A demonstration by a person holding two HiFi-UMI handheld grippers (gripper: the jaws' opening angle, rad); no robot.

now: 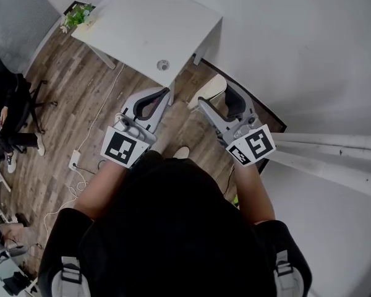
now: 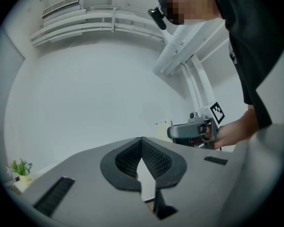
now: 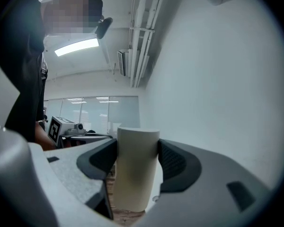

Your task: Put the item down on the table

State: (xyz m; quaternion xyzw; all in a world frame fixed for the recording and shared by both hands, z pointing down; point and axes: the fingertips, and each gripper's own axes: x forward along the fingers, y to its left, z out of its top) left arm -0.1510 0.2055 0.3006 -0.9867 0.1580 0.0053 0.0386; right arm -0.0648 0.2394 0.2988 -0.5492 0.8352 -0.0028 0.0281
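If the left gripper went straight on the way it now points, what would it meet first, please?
Probably the white wall: the left gripper seems aimed above the white table, though depth is unclear.

No text, brand or number is readable anywhere. Only black-and-white square markers, no letters, on left cube (image 1: pixel 122 148) and right cube (image 1: pixel 253 145).
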